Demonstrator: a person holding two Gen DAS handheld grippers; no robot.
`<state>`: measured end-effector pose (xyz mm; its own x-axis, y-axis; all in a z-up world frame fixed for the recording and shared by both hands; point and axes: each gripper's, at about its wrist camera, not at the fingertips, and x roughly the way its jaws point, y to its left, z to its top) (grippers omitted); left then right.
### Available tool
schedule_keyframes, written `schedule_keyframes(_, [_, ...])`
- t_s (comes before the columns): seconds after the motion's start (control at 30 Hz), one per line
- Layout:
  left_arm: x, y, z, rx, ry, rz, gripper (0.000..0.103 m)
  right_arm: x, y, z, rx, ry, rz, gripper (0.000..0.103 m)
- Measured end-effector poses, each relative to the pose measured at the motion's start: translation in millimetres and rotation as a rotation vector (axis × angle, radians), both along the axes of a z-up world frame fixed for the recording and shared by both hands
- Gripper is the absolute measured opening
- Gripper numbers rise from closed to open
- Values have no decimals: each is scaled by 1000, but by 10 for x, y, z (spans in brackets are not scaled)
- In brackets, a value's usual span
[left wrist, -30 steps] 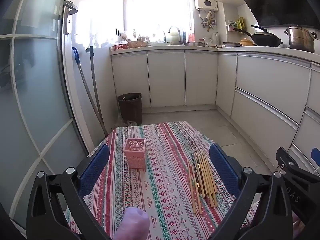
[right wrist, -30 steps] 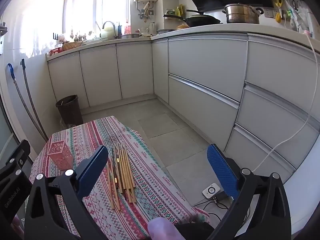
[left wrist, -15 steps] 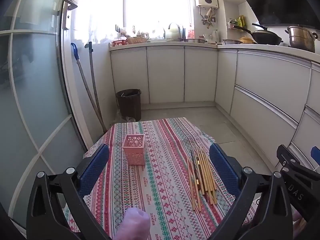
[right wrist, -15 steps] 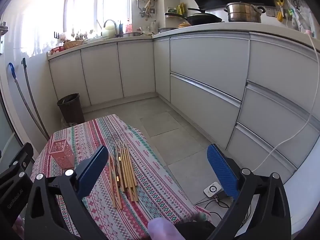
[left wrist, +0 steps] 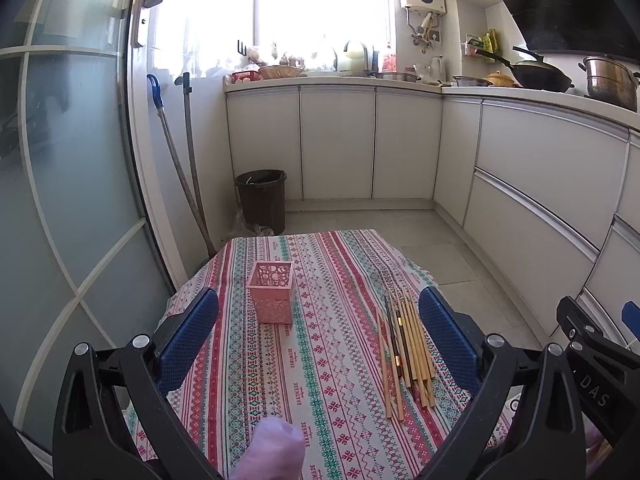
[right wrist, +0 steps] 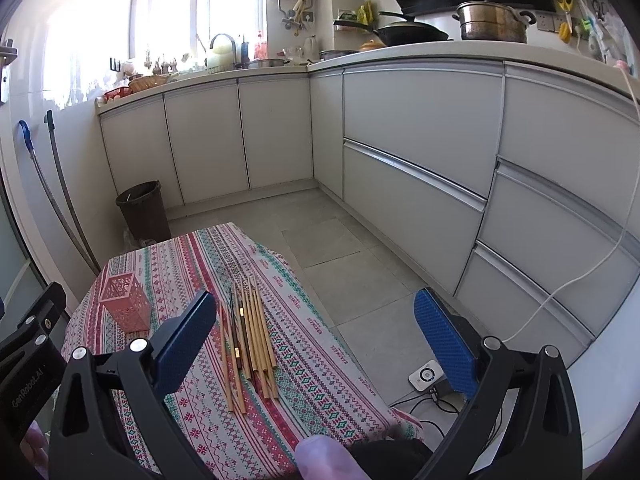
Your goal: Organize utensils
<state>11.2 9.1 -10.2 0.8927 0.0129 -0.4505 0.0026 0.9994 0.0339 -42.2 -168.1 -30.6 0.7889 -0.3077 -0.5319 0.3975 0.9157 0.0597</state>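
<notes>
Several wooden chopsticks (left wrist: 406, 346) lie side by side on the right part of a striped tablecloth (left wrist: 328, 360); the right wrist view shows the chopsticks (right wrist: 248, 336) too. A pink lattice holder (left wrist: 271, 297) stands upright on the cloth's left side, seen as the holder (right wrist: 126, 306) in the right wrist view. My left gripper (left wrist: 318, 340) hovers above the near part of the table, open and empty, holder and chopsticks both lying between its blue pads. My right gripper (right wrist: 316, 340) is open and empty too, its left pad over the chopsticks' left side.
A dark waste bin (left wrist: 261, 200) stands past the table's far end, with two mop handles (left wrist: 182, 168) leaning by a glass door (left wrist: 60, 200). White cabinets (right wrist: 420, 168) run along the right. A small white device with cables (right wrist: 425, 376) lies on the floor.
Both grippers have drawn back and risen a little, so the table, holder and chopsticks sit slightly farther and lower in view. Both stay open.
</notes>
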Motion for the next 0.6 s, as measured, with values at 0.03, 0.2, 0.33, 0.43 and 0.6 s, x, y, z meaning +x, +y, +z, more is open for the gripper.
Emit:
schedule_keyframes(0.03, [0,-8,-5,2,0,1,96,3,3,0,-1,1,0,96])
schedule_keyframes(0.2, [12,20,0,1,6,-2,96,0,7,-12,-2,1,1,96])
schedule_keyframes(0.33, [16,15,-7,1,10,-2,96,6,25,-15,0,3,3,96])
schedule_keyframes(0.43, [22,33,2,-1,13,-3,96,4,34,-10,-3,3,5,96])
schedule_keyframes(0.6, [22,35,7,1,15,-5,96,15,18,-11,-3,8,4,96])
